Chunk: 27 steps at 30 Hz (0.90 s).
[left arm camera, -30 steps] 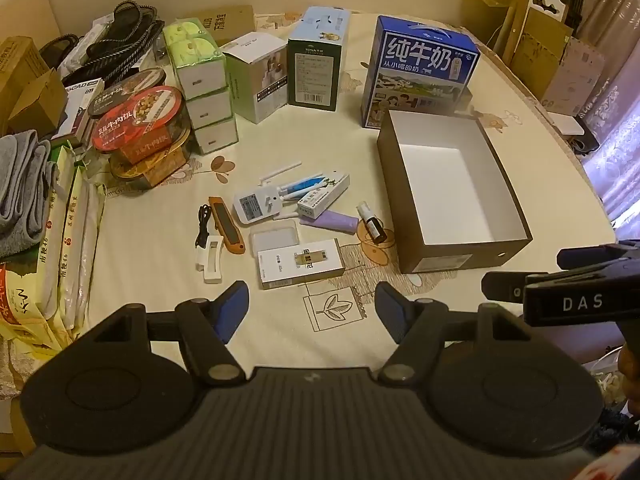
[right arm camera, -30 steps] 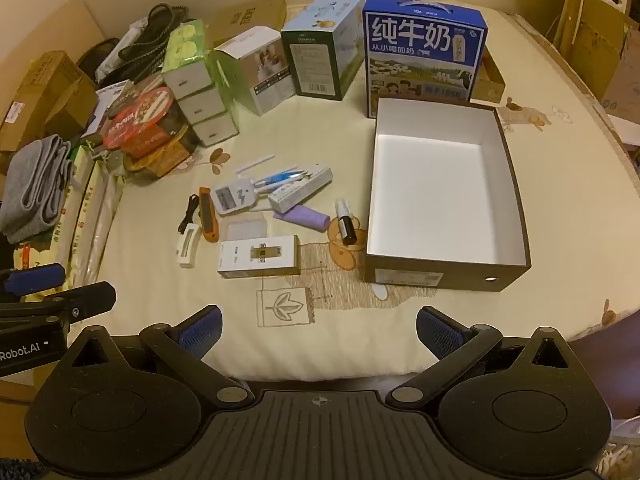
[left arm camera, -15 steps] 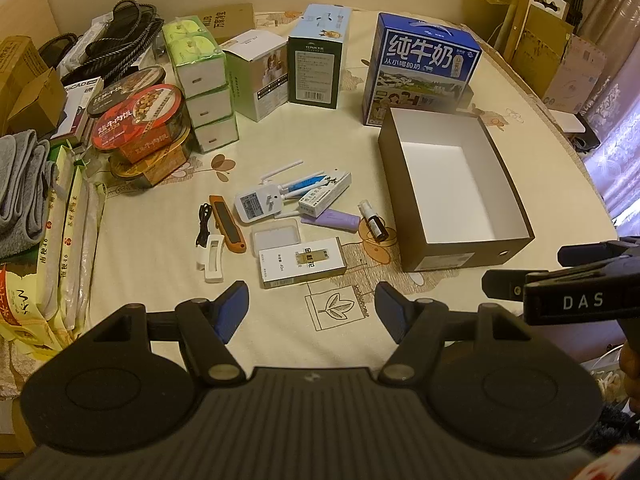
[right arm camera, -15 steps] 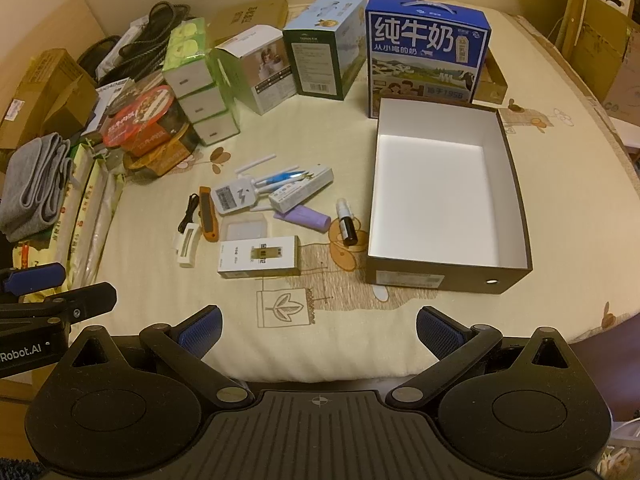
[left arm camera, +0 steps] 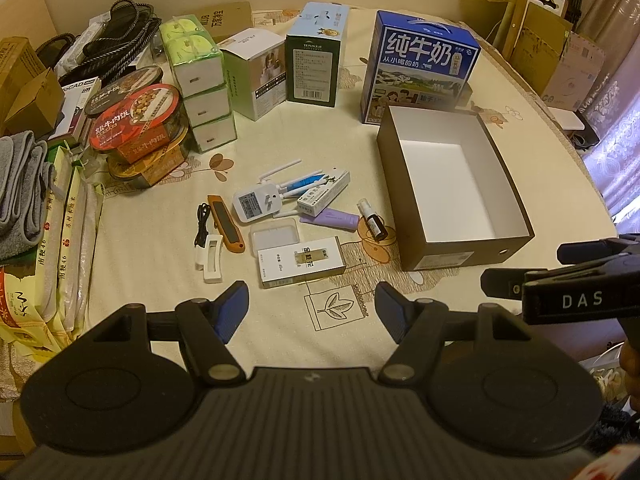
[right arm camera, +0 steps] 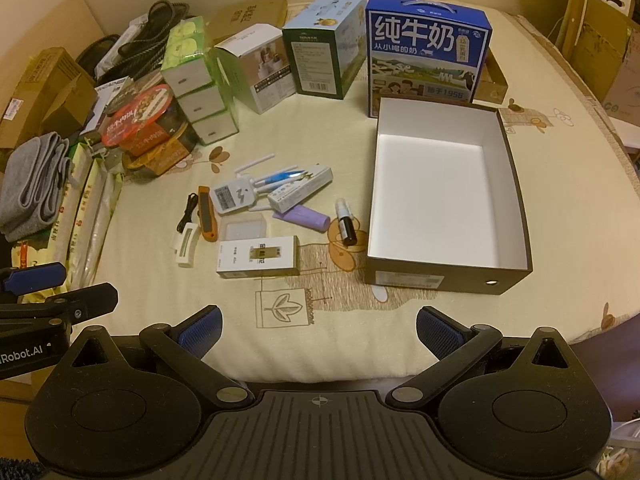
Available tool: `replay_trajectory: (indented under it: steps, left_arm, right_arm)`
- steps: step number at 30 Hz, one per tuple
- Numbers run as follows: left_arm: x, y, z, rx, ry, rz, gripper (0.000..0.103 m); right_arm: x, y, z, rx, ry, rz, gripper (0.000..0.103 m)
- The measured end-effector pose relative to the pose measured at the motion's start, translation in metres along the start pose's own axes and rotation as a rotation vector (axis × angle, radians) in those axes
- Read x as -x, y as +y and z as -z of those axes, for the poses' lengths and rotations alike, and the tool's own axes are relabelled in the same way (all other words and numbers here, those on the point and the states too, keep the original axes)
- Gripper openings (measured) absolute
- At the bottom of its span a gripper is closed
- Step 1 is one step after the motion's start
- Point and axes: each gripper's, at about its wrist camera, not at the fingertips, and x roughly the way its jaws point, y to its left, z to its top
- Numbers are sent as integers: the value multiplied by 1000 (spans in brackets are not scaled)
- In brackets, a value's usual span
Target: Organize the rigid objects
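A pile of small items lies mid-table: a white carton [left arm camera: 300,262] [right arm camera: 258,262], a white plug-in device [left arm camera: 256,204], an orange knife [left arm camera: 226,224], a purple tube [left arm camera: 332,218], a dark spray bottle [left arm camera: 372,220] and a clear case [left arm camera: 274,234]. To their right stands an open dark box [left arm camera: 460,258] [right arm camera: 440,276] with an empty white inside. My left gripper [left arm camera: 312,304] hovers open near the table's front edge, short of the carton, nothing between its fingers. My right gripper [right arm camera: 319,324] hangs open beside it, short of the box.
Along the back stand a blue milk carton [left arm camera: 420,68], a green box [left arm camera: 316,68] and stacked tissue packs [left arm camera: 200,84]. Food tubs [left arm camera: 136,124], grey cloth [left arm camera: 20,188] and long packets [left arm camera: 68,240] crowd the left side. Cardboard and a curtain flank the right edge.
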Motion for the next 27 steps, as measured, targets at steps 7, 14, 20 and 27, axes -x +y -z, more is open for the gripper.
replay_trajectory:
  steps: [7,14,20,27]
  left_arm:
    - [-3,-1,0,-1,1,-2,66]
    - [-3,-1,-1,0,2,-3,66]
    - [-4,0,-1,-1,3,-3,66]
    - [-5,1,-1,-2,4,-2,66]
  right_arm:
    - [0,0,-1,-1,0,1,101]
    - [-1,1,-1,1,1,0,101]
    - [-5,0,-3,4,5,-2,101]
    - [-7,1,-4,4,7,-1,101]
